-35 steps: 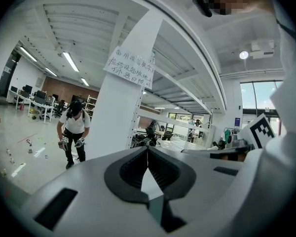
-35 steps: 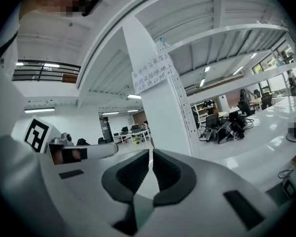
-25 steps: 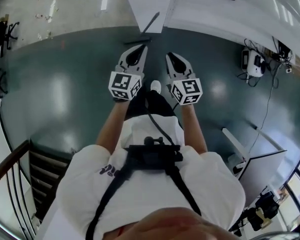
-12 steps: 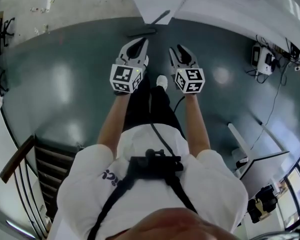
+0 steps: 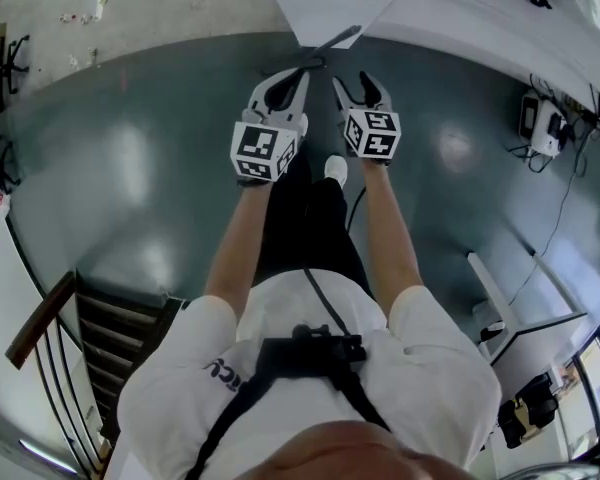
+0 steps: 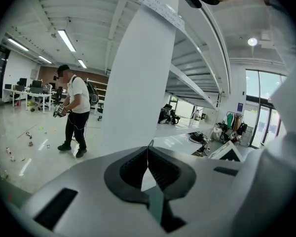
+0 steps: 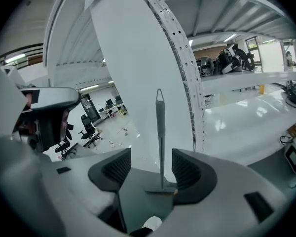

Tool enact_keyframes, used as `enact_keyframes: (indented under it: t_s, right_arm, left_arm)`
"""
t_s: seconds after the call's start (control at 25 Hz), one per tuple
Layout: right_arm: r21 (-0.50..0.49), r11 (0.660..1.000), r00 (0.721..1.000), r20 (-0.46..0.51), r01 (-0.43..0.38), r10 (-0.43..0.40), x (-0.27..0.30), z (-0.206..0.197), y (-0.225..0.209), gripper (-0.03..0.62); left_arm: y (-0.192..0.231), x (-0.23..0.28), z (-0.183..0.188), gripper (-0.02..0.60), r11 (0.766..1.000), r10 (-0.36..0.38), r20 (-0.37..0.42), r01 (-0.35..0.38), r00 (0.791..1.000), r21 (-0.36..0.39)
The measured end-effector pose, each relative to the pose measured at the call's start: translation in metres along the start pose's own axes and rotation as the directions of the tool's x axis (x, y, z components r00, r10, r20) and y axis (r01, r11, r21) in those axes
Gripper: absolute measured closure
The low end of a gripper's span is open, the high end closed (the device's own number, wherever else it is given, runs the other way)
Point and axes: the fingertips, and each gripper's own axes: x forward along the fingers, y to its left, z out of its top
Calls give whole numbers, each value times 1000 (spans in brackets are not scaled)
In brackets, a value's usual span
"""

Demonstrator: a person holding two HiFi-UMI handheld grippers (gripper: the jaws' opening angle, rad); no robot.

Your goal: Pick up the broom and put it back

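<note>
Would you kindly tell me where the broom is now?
In the right gripper view, the broom stands upright against the white pillar, just ahead of the right claw, whose jaws have just been opening and frame it untouched.

Grey broom point(image 7: 160, 132), slim; upright (by white pillar point(image 7: 133, 78))

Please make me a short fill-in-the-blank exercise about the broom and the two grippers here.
1. The jaws of the left gripper are ___.
2. The jaws of the right gripper are ___.
3. The broom leans against a ___ pillar.
Missing words: shut, open, white.
The right jaws have just been opening; the broom stands ahead of them, not gripped.
</note>
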Motion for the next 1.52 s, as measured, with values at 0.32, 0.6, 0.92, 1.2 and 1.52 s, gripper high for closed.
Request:
enact_keyframes:
  t_s: [0.32, 0.6, 0.92, 1.2, 1.52]
  right_arm:
    - [45, 998, 998, 25, 51, -52, 80, 7, -18, 356]
    - [80, 995, 997, 38, 60, -63, 129, 9, -28, 356]
    - [37, 998, 991, 115, 59, -63, 144, 31, -30, 491]
    - [-51, 998, 997, 80, 25, -21, 117, 28, 3, 531]
    - [-107, 992, 988, 148, 62, -46, 30, 69, 34, 531]
  left_arm:
    - [13, 21, -21, 569, 999, 6, 6, -6, 1000, -36]
    - [28, 21, -31, 570, 999, 22, 5, -22, 1000, -50]
    - [38, 25, -31, 569, 999, 45, 28, -45, 999, 6]
    - [36, 15, -23, 570, 998, 50, 27, -49, 998, -37]
    - [33, -27, 23, 569, 994, 102, 78, -99, 992, -48]
